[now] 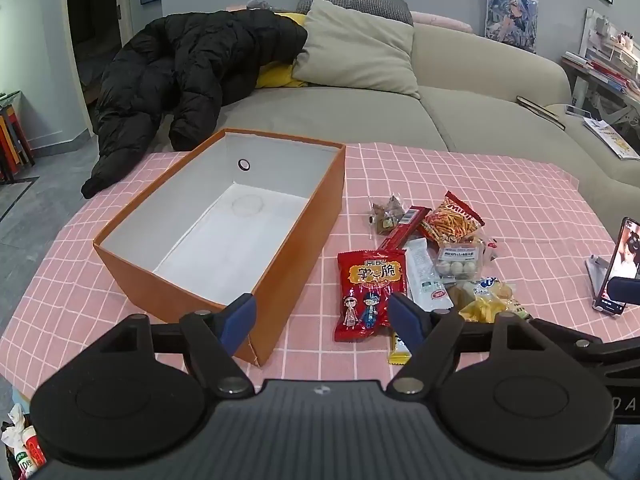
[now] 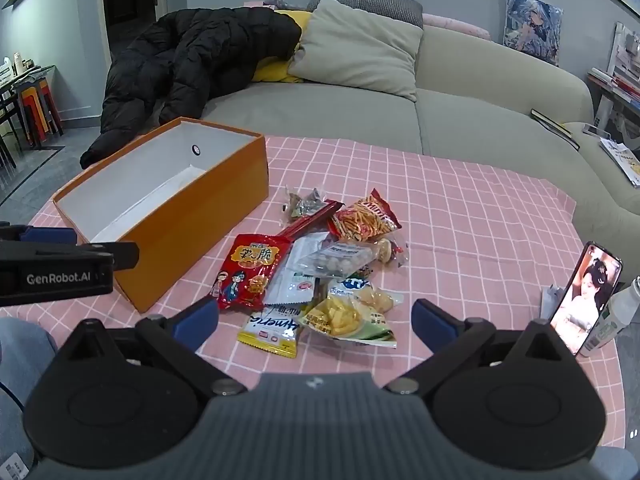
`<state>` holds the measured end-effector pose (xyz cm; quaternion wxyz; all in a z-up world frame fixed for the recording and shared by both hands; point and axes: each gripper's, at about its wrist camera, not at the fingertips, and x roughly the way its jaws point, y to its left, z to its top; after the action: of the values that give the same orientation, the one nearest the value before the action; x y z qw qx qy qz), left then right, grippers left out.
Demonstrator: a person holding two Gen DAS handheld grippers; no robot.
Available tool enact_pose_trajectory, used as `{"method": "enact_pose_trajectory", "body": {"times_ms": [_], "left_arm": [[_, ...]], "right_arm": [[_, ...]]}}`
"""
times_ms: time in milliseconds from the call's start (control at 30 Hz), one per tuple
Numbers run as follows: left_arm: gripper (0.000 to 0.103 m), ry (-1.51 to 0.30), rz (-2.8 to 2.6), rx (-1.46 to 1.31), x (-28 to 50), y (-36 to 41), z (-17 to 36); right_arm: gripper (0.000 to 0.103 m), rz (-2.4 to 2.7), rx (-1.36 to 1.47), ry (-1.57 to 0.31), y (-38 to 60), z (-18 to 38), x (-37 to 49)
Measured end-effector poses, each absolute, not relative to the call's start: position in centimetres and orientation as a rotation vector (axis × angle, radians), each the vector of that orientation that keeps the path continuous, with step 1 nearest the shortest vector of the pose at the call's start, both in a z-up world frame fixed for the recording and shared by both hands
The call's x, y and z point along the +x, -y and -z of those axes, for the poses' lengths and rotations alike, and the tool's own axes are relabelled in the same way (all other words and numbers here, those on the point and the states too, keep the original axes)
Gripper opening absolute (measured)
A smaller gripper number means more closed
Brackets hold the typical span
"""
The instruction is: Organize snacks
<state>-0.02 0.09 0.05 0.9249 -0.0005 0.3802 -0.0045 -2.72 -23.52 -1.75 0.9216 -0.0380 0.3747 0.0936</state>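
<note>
My right gripper [image 2: 316, 320] is wide open, just above the snacks [image 2: 316, 272]. The box [image 2: 192, 220] sits left, maybe nearer my open left gripper [image 1: 322, 312].

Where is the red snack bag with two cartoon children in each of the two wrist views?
Left wrist view: red snack bag lies lower centre, right of the orange box.
Right wrist view: the bag lies left of centre, at the left edge of the snack pile.
Shared landmark: the orange box, open and empty, left of the bag in both views.
</note>
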Motion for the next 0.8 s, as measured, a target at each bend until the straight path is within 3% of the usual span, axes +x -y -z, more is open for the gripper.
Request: {"method": "enact_pose_trajectory", "body": {"times_ms": [800], "left_arm": [[0.088,-0.807,0.002,0.005,0.13,-0.15,0.29]], "right_arm": [[0.099,-0.192,-0.080,-0.782,23.04,1.89,-2.99]]}}
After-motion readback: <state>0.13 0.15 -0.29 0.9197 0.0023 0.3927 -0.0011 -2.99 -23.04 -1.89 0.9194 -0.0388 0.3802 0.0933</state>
